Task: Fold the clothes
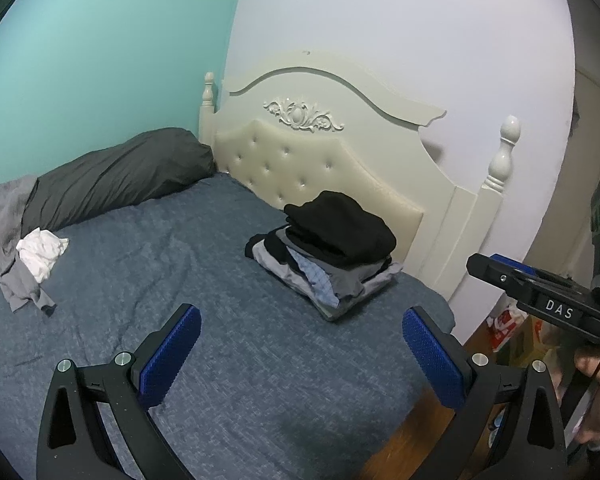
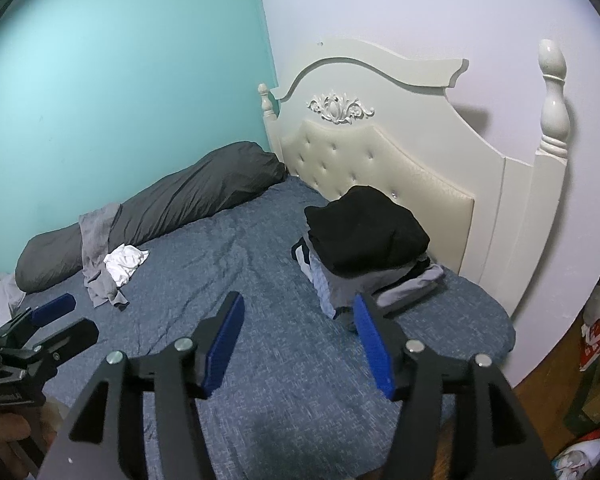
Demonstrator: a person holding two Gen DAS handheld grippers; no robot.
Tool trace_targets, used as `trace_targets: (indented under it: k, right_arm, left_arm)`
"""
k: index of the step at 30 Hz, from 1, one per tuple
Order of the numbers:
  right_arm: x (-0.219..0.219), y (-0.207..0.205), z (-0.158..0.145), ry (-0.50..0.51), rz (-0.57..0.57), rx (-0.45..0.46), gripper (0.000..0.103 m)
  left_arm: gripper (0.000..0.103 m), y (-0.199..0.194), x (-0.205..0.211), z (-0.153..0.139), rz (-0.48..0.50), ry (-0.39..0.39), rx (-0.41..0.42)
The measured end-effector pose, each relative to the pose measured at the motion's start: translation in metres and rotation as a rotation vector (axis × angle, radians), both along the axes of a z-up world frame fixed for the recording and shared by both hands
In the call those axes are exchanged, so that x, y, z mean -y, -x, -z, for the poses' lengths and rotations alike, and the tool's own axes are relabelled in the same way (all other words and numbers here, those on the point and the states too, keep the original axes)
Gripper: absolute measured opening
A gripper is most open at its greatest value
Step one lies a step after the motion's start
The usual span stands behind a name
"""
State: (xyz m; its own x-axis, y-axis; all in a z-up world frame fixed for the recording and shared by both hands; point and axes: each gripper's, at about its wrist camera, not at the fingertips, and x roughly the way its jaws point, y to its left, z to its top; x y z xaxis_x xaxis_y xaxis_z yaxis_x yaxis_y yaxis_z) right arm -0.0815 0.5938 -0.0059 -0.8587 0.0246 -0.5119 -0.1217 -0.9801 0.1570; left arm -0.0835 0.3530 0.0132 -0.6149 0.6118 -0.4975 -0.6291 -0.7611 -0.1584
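A stack of folded clothes [image 1: 332, 256] [image 2: 364, 252], topped by a black garment, sits on the blue bedspread near the headboard. A crumpled grey garment [image 1: 12, 248] [image 2: 98, 264] and a white one [image 1: 42, 252] [image 2: 125, 262] lie unfolded at the far left, against a dark grey pillow. My left gripper [image 1: 302, 326] hovers open above the bedspread, holding nothing. My right gripper [image 2: 300, 312] is also open and empty, just in front of the stack. Each gripper shows at the edge of the other's view: the right gripper [image 1: 500, 272] and the left gripper [image 2: 68, 316].
A long dark grey pillow [image 1: 112, 176] [image 2: 172, 204] lies along the teal wall. The cream tufted headboard [image 1: 316, 160] [image 2: 384, 160] stands behind the stack. Wooden floor with bags and clutter [image 2: 596, 344] lies right of the bed edge [image 1: 440, 312]. A hand [image 1: 596, 380] holds the right gripper.
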Motion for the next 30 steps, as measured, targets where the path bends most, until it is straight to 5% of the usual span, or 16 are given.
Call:
trace_targets:
  k: [30]
  right_arm:
    - [0.025, -0.05, -0.007, -0.026, 0.031, 0.005, 0.085]
  left_arm:
    - [0.103, -0.037, 0.02, -0.007, 0.01, 0.002, -0.015]
